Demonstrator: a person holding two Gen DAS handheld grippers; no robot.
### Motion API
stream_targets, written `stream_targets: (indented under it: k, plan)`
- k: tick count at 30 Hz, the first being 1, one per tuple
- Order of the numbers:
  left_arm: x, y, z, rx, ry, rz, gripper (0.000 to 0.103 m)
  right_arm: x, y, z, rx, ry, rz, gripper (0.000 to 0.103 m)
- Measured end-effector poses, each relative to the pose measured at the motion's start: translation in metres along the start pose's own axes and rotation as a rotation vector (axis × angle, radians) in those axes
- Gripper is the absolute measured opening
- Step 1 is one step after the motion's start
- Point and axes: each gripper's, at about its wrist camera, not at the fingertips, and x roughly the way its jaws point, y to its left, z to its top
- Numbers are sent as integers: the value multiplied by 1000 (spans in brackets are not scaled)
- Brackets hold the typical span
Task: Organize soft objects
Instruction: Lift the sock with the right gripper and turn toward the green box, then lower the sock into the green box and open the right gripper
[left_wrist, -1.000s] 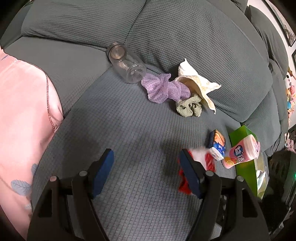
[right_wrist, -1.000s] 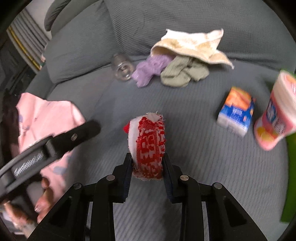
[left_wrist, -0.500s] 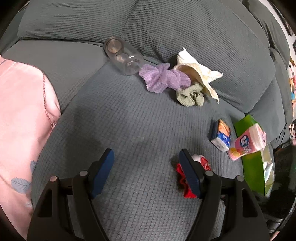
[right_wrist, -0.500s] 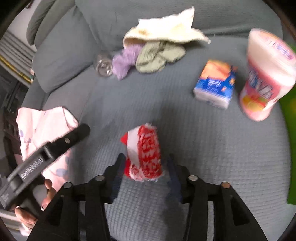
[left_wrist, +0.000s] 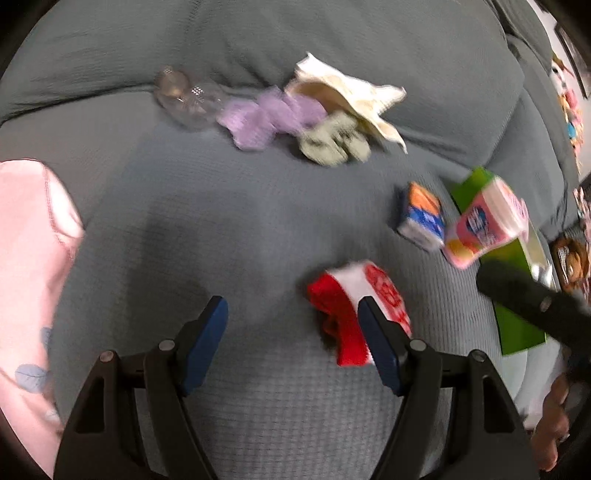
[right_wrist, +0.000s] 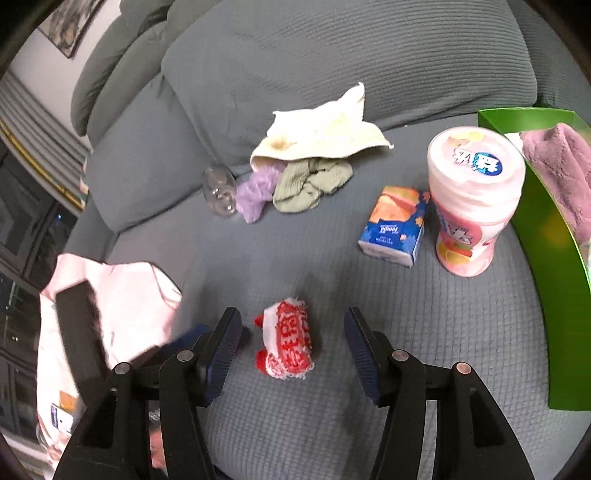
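Your right gripper (right_wrist: 293, 328) has just been opening its jaws; they now stand well apart, and the red-and-white knitted cloth (right_wrist: 288, 345) lies loose on the sofa seat (right_wrist: 424, 350) between them, touching neither blue ribbed pad. The cloth is a small bunched roll, frayed at its white edges.

Your left gripper (left_wrist: 291, 317) is also spread wide and holds nothing. The same cloth (left_wrist: 343, 295) sits just beyond its right finger (left_wrist: 376, 343), partly hidden behind it, not between the jaws.

The seat is grey, with a waffle-grid weave.

Ahead of your right gripper, against the back cushion, lies a heap: a cream towel (right_wrist: 321, 129), stained and draped over a lilac crinkled cloth (right_wrist: 255, 192) and an olive ribbed cloth (right_wrist: 306, 181). A clear glass jar (right_wrist: 218, 190) lies on its side, touching the lilac piece.

Ahead and to its right stand a small rectangular tissue pack (right_wrist: 395, 225) and, close beside it, a tall pink plastic tub (right_wrist: 472, 199). Further right is a green box (right_wrist: 546, 229) with a mauve fleece cloth (right_wrist: 561, 166) over its rim.

To its left lies pink fabric (right_wrist: 129, 295), smooth and piped at the seam.
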Motion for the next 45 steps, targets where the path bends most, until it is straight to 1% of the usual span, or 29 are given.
stream_targets:
  k: [1,2,3,5,6,9,11,13,15,17,21,23,25,27,29,31,36,39,41,43,45]
  plan:
    - [4,-3,-2,3,15,-10,69,0,0,0,0,-4,6,59]
    - [9,-6,-4,6,40,-35,68,1,0,0,-2,-2,11,59]
    - [11,-8,-5,6,54,-53,67,3,1,0,-7,11,16,59]
    - [16,-13,-8,6,89,-118,64,8,1,-1,-9,30,38,59]
    - [17,-15,-9,5,100,-135,62,13,2,-1,-12,41,52,59]
    - [20,-22,-13,17,114,-163,58,27,1,-3,-10,84,71,57]
    - [24,-23,-14,10,125,-183,58,38,-1,-5,0,122,79,53]
    - [27,-20,-14,-19,140,-220,52,50,-3,-8,8,156,74,52]
    - [28,-18,-13,-32,143,-242,46,58,-5,-10,14,175,61,51]
    - [29,-18,-13,-39,141,-264,43,62,-6,-10,13,178,54,51]
    - [32,-18,-12,-50,158,-313,32,66,-7,-12,6,179,49,51]
    - [31,-21,-12,-39,146,-311,32,67,-8,-13,5,180,49,50]
    - [30,-24,-11,-24,129,-311,30,68,-10,-13,13,184,52,45]
    - [27,-25,-11,-19,110,-320,27,67,-13,-12,20,182,63,43]
    - [18,-29,-10,4,71,-312,26,61,-12,-11,21,168,79,42]
    - [3,-36,-9,34,12,-317,26,50,-8,-9,9,137,93,42]
    - [-36,-64,-5,106,-151,-348,26,-3,6,0,-69,-17,100,42]
    - [-53,-88,-1,160,-229,-369,26,-37,3,5,-93,-112,97,42]
    - [-63,-106,-2,206,-267,-392,26,-59,-2,6,-102,-173,87,42]
    - [-66,-119,3,237,-287,-416,26,-81,-11,6,-97,-230,71,42]
    - [-71,-135,5,273,-308,-440,26,-95,-14,7,-85,-276,58,42]
